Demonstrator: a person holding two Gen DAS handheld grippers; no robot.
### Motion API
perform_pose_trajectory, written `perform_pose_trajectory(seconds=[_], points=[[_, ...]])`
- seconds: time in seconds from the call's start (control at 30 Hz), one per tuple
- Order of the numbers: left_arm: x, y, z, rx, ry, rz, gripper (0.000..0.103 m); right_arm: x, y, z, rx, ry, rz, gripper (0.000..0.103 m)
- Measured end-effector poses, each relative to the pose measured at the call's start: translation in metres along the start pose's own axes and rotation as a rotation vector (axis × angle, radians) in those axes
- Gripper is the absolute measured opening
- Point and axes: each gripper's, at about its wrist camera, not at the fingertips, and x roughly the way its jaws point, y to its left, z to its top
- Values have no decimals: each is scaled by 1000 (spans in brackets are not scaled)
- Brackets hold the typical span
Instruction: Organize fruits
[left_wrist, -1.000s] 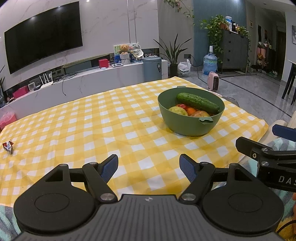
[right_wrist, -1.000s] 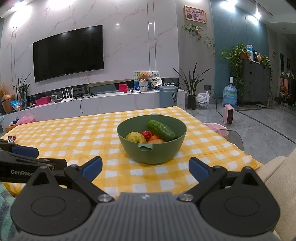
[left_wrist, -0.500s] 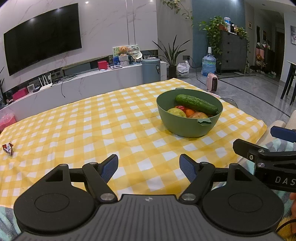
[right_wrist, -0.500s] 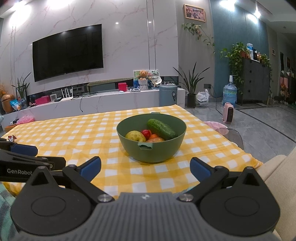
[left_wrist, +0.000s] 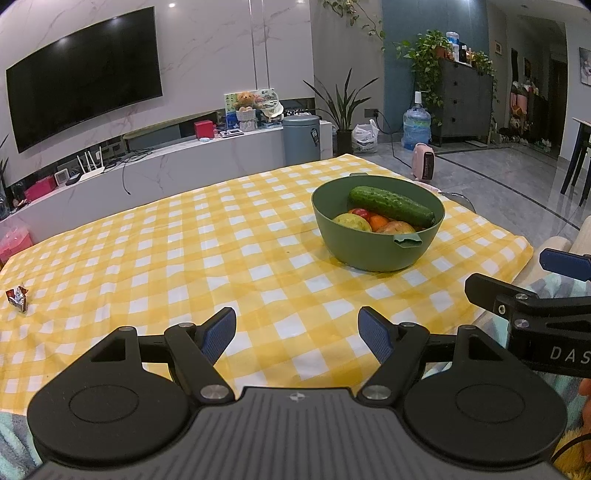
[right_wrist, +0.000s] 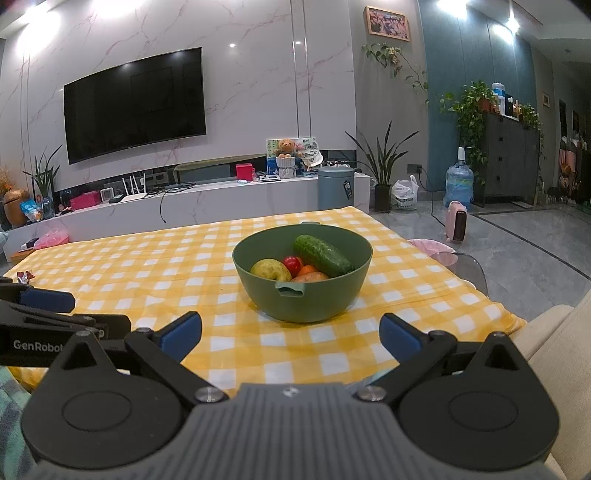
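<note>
I've got both grippers hanging over the near edge of the counter (left_wrist: 184, 258), which is covered w/ a yellow-and-white checked cloth. My left gripper (left_wrist: 297, 334) has its blue pads spread wide w/ nothing between them — only cloth shows in the gap. My right gripper (right_wrist: 290, 334) is spread wide too, and empty. From the left wrist view I can see the right gripper's side poking in at the right edge; from the right wrist view the left gripper shows at the left edge, so the two sit side by side, apart.

The green bowl (right_wrist: 303, 306) stands on the cloth ahead of the right gripper, off to the right of the left one, well clear of both. Inside: a cucumber (right_wrist: 322, 255) lying tilted across the far right side, a yellow-green apple (right_wrist: 270, 270) at the left, a small red tomato (right_wrist: 291, 263) behind it, and orange-coloured fruit (right_wrist: 309, 274) at the front — can't tell how many pcs or what kind.

A small crumpled wrapper (left_wrist: 17, 296) lies on the cloth at the far left, well apart from the bowl.
</note>
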Motion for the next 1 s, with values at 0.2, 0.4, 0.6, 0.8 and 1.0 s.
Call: perform_pose_trajectory(seconds=[0.2, 0.4, 0.6, 0.8, 1.0], points=[[0, 0, 0, -3, 5, -3, 88, 0, 0, 0, 0, 0, 0, 99], [-1, 0, 0, -1, 4, -6, 88, 0, 0, 0, 1, 0, 0, 99], [-1, -1, 0, 4, 6, -10, 88, 1, 0, 0, 1, 3, 1, 99], [-1, -1, 0, 1, 7, -8, 88, 2, 1, -2, 2, 5, 1, 99], [-1, -1, 0, -2, 9, -11, 88, 1, 0, -1, 3, 5, 1, 99]])
